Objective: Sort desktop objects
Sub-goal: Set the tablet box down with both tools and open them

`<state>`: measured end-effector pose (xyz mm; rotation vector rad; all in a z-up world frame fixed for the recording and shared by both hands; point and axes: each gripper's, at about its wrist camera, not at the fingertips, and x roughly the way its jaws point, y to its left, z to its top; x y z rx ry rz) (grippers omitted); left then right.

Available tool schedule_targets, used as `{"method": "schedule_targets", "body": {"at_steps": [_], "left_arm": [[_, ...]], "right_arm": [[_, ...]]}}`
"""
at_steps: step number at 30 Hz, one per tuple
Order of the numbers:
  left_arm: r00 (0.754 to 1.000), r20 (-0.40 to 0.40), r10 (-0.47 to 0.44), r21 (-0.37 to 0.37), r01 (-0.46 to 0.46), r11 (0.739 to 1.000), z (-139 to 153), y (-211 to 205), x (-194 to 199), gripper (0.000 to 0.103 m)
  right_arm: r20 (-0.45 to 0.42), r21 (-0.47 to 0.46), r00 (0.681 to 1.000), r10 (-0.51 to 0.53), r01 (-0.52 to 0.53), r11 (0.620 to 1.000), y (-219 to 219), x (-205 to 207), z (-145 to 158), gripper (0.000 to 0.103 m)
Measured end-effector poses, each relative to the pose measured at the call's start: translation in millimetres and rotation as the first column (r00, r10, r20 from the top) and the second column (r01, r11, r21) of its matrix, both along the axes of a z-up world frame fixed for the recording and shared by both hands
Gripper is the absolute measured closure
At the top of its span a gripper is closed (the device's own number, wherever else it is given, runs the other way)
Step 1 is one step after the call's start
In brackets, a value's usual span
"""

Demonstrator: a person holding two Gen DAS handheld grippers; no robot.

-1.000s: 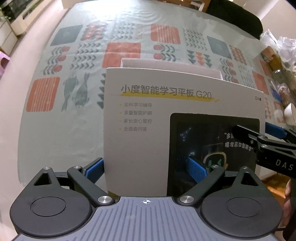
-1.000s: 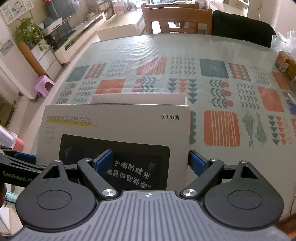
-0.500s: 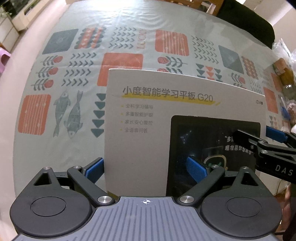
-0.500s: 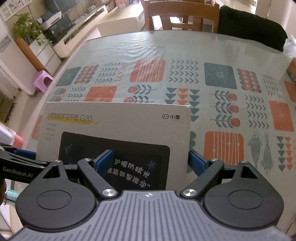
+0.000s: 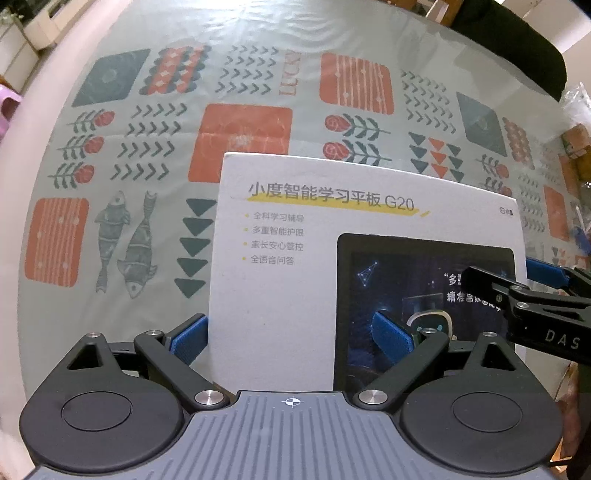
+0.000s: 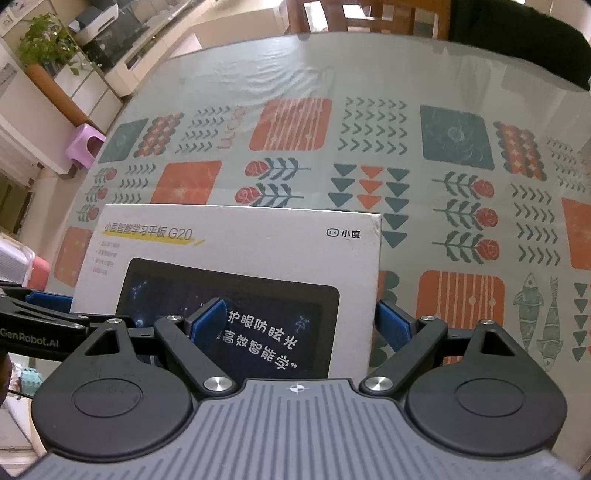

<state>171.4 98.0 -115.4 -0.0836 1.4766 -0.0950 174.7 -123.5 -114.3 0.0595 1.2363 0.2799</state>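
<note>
A flat white tablet box lid [image 5: 332,236] printed with "G20" and a dark tablet picture is held flat above the patterned tablecloth [image 5: 243,136]. My left gripper [image 5: 291,332] is shut on the lid's near left part, one blue pad under it, one on top. My right gripper [image 6: 301,323] is shut on the lid [image 6: 240,243] at its near right corner. Each gripper shows at the edge of the other's view: the right one [image 5: 524,295] and the left one [image 6: 44,317]. The box's lower half is hidden beneath the lid.
Plastic bags and packets [image 5: 576,147] crowd the table's right edge. A wooden chair [image 6: 369,18] and a dark-draped chair [image 6: 517,40] stand at the far side. A purple stool [image 6: 83,144] and a cabinet with a plant [image 6: 48,48] lie beyond the left edge.
Both grippers have moved the lid. The white box base that showed behind its far edge a second ago is now out of sight.
</note>
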Motion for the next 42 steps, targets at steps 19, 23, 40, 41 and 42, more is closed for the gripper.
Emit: {"method": "schedule_targets", "body": {"at_steps": [19,23,40,41,42], "left_arm": [[0.999,-0.039,-0.013,0.037,0.014,0.999,-39,-11,6,0.0],[0.999,-0.031,-0.012,0.037,0.013,0.999,-39,-11,6,0.0],[0.993,0.118,0.004,0.039,-0.009,0.999,-37,-13,-17,0.0],[0.992,0.13,0.004,0.038,-0.009,0.999,-36,-13,-19,0.0],[0.99,0.141,0.006,0.036,-0.011,0.999,-36,-13,-21,0.0]], "right_arm": [[-0.097,0.017,0.994,0.047,-0.046,0.999,-1,13,-45,0.0],[-0.091,0.037,0.994,0.054,-0.051,0.998,-5,13,-48,0.0],[0.001,0.061,1.0,0.017,-0.017,0.998,-9,-3,-52,0.0],[0.006,0.064,1.0,0.012,-0.013,0.998,-9,-4,-52,0.0],[0.011,0.066,1.0,0.007,-0.008,0.998,-10,-5,-52,0.0]]}}
